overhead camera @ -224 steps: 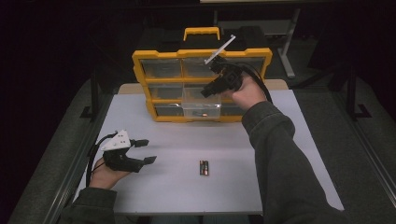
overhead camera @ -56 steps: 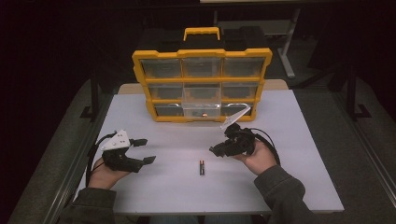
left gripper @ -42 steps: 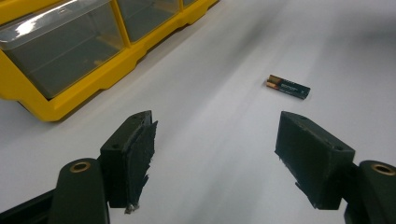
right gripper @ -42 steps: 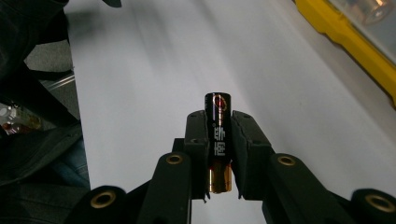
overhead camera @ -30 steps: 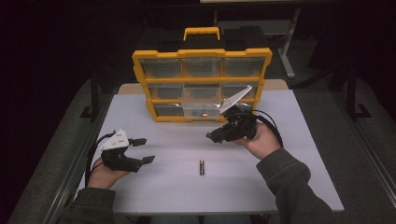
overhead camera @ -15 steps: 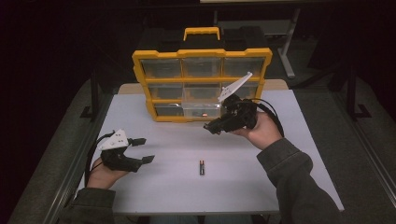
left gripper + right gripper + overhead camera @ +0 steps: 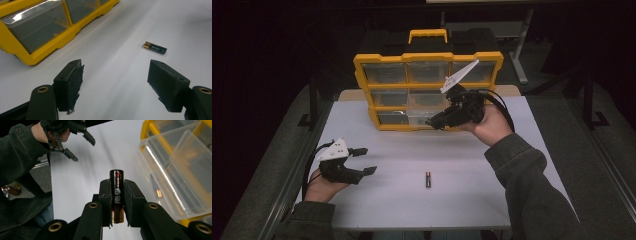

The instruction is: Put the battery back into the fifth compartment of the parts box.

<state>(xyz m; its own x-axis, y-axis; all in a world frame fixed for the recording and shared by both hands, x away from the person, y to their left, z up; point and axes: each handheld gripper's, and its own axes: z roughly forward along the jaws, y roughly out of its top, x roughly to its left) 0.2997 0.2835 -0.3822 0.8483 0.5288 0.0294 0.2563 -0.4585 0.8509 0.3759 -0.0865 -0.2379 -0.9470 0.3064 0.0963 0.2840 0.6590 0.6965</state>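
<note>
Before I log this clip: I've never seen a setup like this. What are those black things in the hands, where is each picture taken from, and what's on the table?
No robot here: a person sits at a white table with hand-held tongs in each hand.

The wide picture comes from a camera above, looking down and forward. The other two come from small cameras riding on the tongs, looking along their black jaws.

The left tongs rest low over the table, jaws apart and empty; their own view shows this.

The right tongs are raised in front of a yellow box of clear drawers. Their view shows them clamped on a battery, beside a drawer that stands pulled out.

A second battery lies on the table between the hands.
</note>
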